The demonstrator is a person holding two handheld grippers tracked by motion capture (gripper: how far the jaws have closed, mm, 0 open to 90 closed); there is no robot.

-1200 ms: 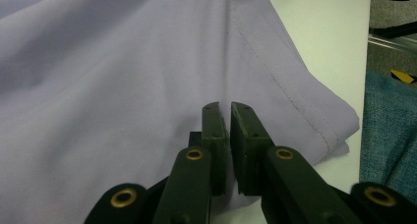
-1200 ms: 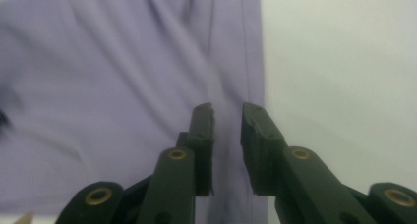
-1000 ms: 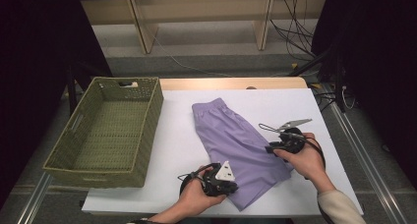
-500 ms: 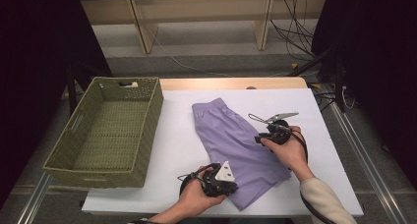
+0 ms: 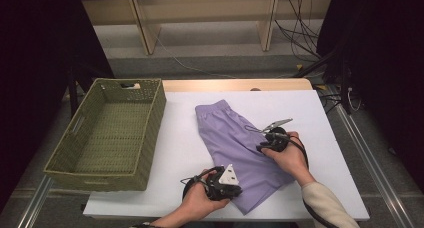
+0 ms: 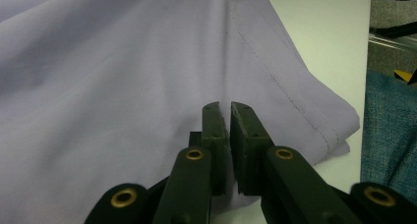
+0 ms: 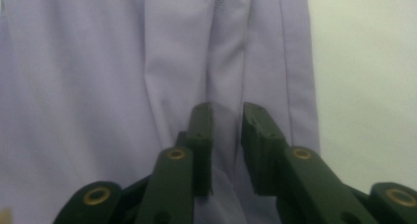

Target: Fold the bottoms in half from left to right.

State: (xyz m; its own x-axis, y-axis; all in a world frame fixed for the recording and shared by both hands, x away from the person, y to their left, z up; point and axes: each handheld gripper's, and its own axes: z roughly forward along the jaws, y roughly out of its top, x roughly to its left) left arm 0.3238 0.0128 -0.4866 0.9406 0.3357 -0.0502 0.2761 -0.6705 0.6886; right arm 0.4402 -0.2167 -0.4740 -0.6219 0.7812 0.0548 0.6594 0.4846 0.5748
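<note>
Your left gripper is clamped on the purple shorts near the hem. Your right gripper has just been closing around a fold, pads still slightly apart.

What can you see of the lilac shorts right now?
The lilac shorts look like thin, smooth woven fabric, with a gathered waistband at the far end and stitched hems near the person. They lie flat and slightly diagonal on the white table, right of the wicker basket. The left claw is shut at a near hem; the right claw, closing, straddles a fold at the right edge.
</note>
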